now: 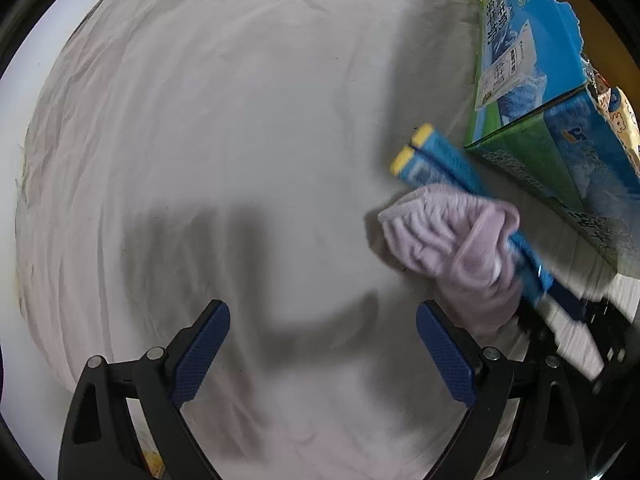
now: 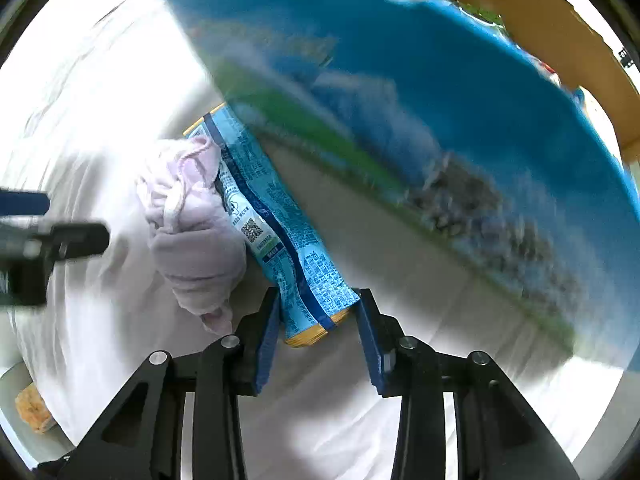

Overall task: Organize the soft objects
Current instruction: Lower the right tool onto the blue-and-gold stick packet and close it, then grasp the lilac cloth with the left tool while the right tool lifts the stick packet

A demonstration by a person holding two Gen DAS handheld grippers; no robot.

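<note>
A: Right, where's the soft thing?

B: A bunched lilac cloth (image 2: pixel 192 224) lies on the sheet-covered surface (image 1: pixel 240 120), touching a blue packet (image 2: pixel 280 232) just beside a big blue-green box (image 1: pixel 532 92).

A: And how far along does the sorting look?

B: Early, I'd judge. The cloth sits crumpled outside the box, and nothing soft shows inside it; part of the box's interior is hidden, though.

A: What are the jaws doing?

B: On the right gripper (image 2: pixel 318 332) they stand partly open around the near end of the packet. The left pad looks to touch it, while the right pad stands a sliver off, so I wouldn't call it pinched. The picture is blurred, mind. Seen from the left wrist, that gripper crosses over the cloth.

A: And the other?

B: The left gripper (image 1: pixel 324 352) hangs over bare sheet with jaws spread wide, holding nothing, the cloth just off its right finger.

A: What's left?

B: Probably everything: cloth gathered and put away, perhaps the packet too.
</note>
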